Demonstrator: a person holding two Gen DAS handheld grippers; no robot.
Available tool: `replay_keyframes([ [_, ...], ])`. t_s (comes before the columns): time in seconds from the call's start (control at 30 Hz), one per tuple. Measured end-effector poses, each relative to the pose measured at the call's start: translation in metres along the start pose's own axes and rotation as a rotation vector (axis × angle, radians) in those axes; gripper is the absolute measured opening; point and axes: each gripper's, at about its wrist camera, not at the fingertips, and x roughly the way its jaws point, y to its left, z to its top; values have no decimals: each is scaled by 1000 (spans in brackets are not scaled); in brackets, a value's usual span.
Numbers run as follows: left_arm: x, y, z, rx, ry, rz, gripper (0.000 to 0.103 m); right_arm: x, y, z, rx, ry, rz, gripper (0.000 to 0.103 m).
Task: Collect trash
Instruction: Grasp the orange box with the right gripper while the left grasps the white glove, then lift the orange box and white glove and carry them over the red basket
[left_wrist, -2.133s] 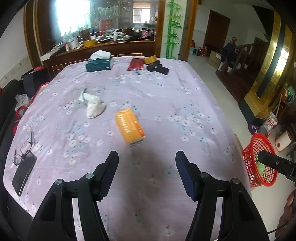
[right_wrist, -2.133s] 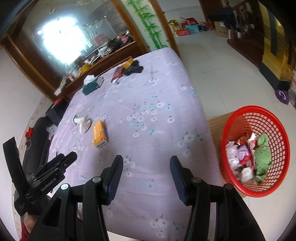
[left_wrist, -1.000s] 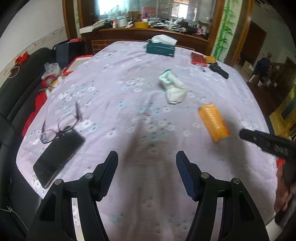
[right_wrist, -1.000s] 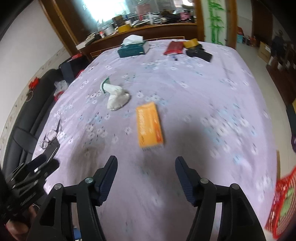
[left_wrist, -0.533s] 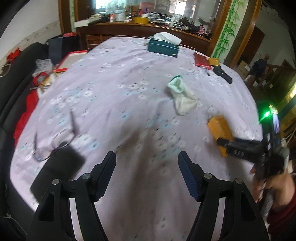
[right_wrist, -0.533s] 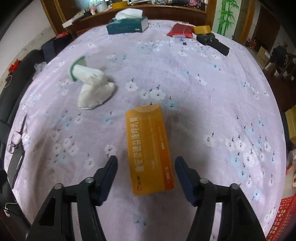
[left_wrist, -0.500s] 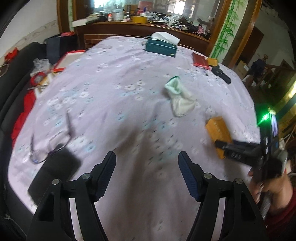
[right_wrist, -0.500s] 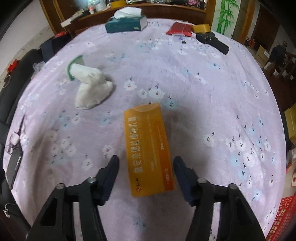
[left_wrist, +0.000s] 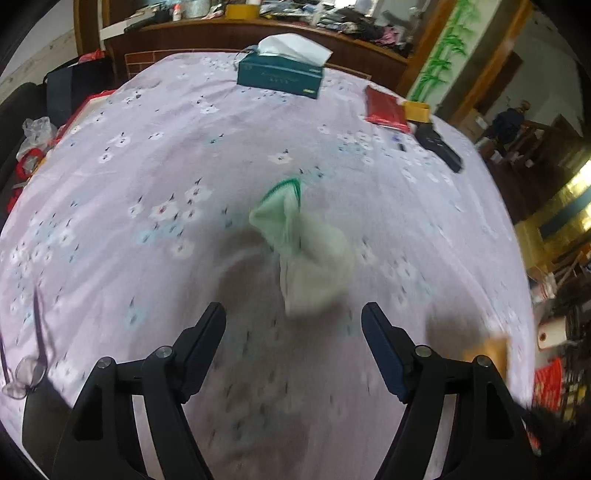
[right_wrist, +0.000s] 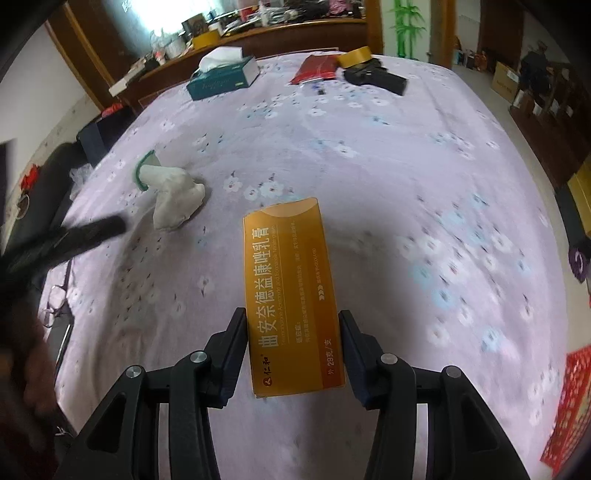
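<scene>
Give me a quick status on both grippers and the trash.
Right gripper shut on orange box. Left gripper open, jaws just widening, crumpled white bag ahead, untouched. Nothing in the way.

The orange box (right_wrist: 293, 299) carries large white Chinese characters along its length, 曲安奈德益康唑乳膏, with a thin line of Latin lettering beside them, too small to read. At its near end stand the brand mark 仁和 and "29克/支". Script on the teal tissue box (right_wrist: 221, 82) is illegible.
</scene>
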Motion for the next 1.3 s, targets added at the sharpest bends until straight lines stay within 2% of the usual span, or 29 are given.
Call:
replay_keyframes([
  [0.1,29,-4,15,-7,36,14,75,-13,-12,-8,34,-9,1,52],
  [0.2,50,-5,20,-11,63,-6,74,-27,-26,-17,70,-20,-3,52],
  [0.27,56,-6,20,-10,63,-19,59,-34,-30,-21,83,-28,-5,52],
  [0.33,55,-7,18,-1,41,-37,38,-41,-34,-24,99,-35,-6,52],
  [0.43,46,-11,15,18,12,-45,27,-46,-38,-26,106,-41,-2,52],
  [0.63,11,-18,-6,72,-47,-47,26,-50,-35,-30,96,-57,5,52],
  [0.8,-22,-27,-39,128,-85,-37,26,-50,-32,-35,76,-61,6,52],
  [1.07,-58,-49,-94,209,-106,-23,26,-55,-30,-58,35,-56,-5,52],
  [1.3,-77,-82,-133,280,-107,-30,26,-66,-48,-79,28,-51,-40,52],
])
